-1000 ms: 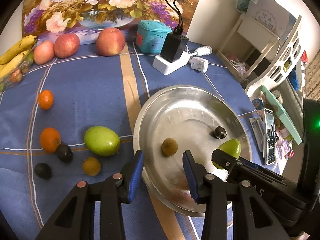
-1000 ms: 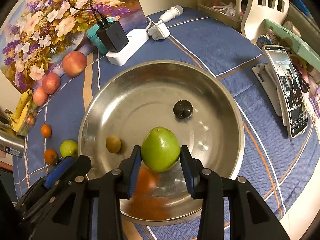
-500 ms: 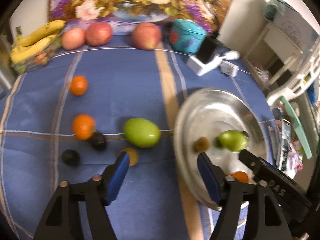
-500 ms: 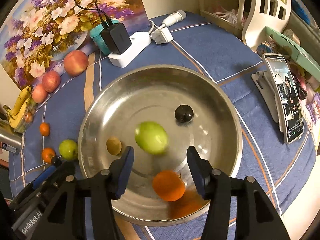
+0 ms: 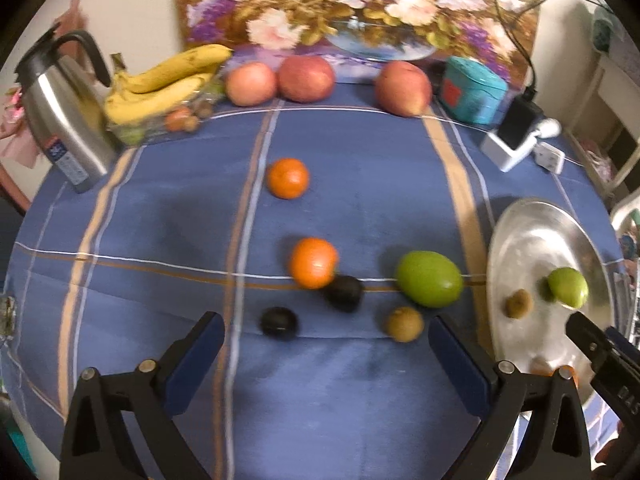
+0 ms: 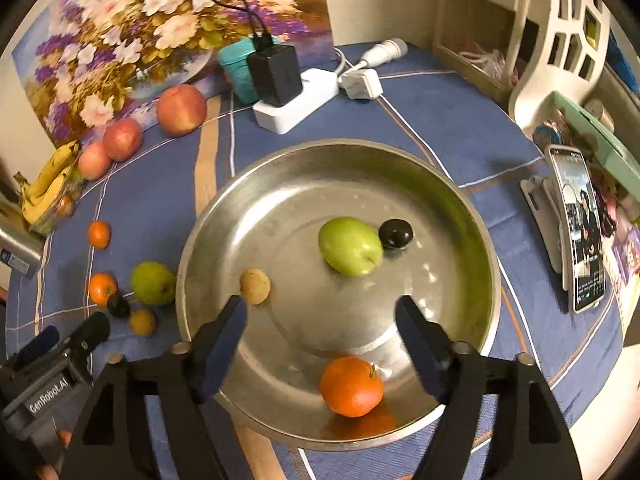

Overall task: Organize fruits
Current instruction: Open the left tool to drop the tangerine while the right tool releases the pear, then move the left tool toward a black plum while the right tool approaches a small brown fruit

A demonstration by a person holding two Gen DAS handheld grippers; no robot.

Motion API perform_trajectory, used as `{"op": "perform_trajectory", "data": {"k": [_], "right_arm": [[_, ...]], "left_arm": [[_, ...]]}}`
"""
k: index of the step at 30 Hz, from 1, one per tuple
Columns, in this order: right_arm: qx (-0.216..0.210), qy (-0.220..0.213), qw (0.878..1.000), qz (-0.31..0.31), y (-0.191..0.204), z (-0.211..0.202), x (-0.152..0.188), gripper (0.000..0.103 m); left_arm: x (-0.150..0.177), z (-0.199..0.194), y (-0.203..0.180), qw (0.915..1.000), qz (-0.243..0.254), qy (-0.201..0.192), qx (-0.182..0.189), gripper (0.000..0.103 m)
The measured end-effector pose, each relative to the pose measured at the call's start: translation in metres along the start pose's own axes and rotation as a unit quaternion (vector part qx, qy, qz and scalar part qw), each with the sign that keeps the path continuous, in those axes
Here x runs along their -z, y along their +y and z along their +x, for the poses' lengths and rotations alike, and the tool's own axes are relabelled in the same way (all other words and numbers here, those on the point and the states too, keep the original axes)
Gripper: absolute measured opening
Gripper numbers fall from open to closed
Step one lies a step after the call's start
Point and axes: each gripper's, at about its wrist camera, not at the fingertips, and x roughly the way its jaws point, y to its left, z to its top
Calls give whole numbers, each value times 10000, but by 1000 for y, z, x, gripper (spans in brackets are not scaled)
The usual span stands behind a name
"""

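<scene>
The tablecloth [image 5: 360,184] is blue, crossed by tan bands and thin white lines. At the upper middle of the left wrist view stands a painting [image 5: 352,4] of pink, white and purple flowers. Below it lie yellow bananas [image 5: 168,80] and 3 reddish-pink apples [image 5: 306,79]. Mid-frame sit 2 orange fruits [image 5: 313,262], a green mango [image 5: 430,279], 2 near-black plums [image 5: 279,322] and a brown kiwi [image 5: 405,324]. The silver bowl [image 6: 476,240] holds a green apple [image 6: 350,246], an orange [image 6: 351,386] and a black plum [image 6: 395,233].

Shiny metal bowl [image 6: 476,216], cloth tablecloth [image 5: 360,160].
</scene>
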Motion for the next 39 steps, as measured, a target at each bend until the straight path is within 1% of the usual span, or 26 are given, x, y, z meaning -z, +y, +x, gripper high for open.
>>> {"op": "perform_trajectory", "data": {"k": [7, 9, 10, 17, 23, 28, 33, 37, 39], "right_arm": [[24, -150, 9995, -271, 15, -3, 2, 88], [50, -211, 9991, -358, 20, -5, 3, 99], [42, -237, 9990, -382, 22, -6, 3, 99], [27, -353, 9974, -624, 42, -7, 7, 100], [-192, -526, 9972, -498, 54, -14, 7, 100], [-186, -585, 9960, -645, 68, -15, 9, 100], [-317, -554, 9948, -790, 87, -14, 10, 100], [-304, -508, 9934, -980, 105, -10, 11, 100], [-422, -415, 9929, -1030, 114, -5, 11, 100]], "left_arm": [[-4, -3, 22, 9997, -171, -91, -145, 103], [-4, -3, 28, 9995, -210, -91, -221, 103], [-4, -2, 31, 9994, -244, -82, -233, 103], [-5, -5, 44, 9989, -427, -97, -154, 103], [-8, -4, 56, 9981, -605, -61, -3, 103], [-11, -3, 64, 9980, -623, -59, 38, 103], [-15, -3, 72, 9981, -608, -90, 20, 103], [-17, -2, 82, 9977, -669, -88, 14, 103], [-19, -1, 87, 9973, -735, -87, 34, 103]]}}
